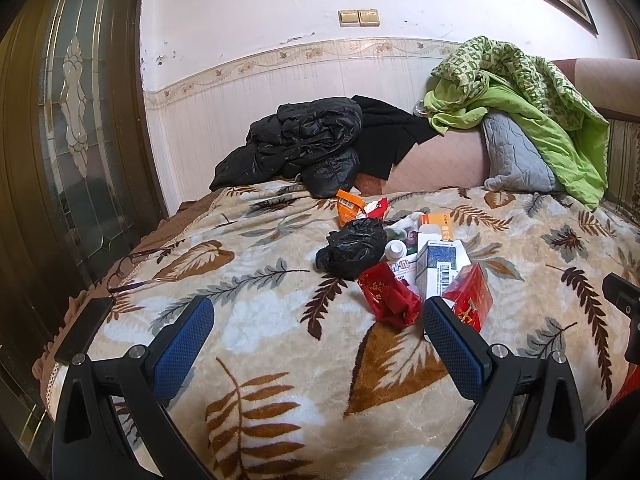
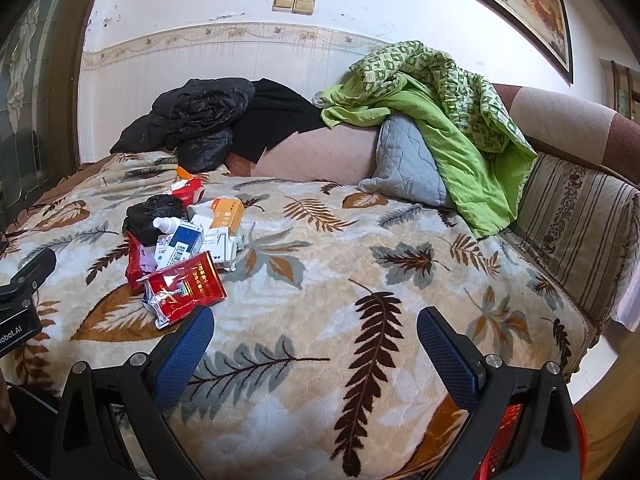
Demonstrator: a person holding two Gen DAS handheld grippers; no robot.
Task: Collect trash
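Both grippers gape empty; red packet (image 1: 470, 300) lies touching left gripper (image 1: 318, 312) right fingertip, nearer than right gripper (image 2: 316, 322).

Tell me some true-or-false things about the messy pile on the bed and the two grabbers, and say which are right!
1. The left gripper is open and holds nothing. True.
2. The right gripper is squeezing a bottle. False: it is open and empty.
3. A crumpled black bag lies in the trash pile. True.
4. The green blanket covers the trash. False: it lies apart, over the grey pillow.
5. The red box lies nearest the grippers. True.
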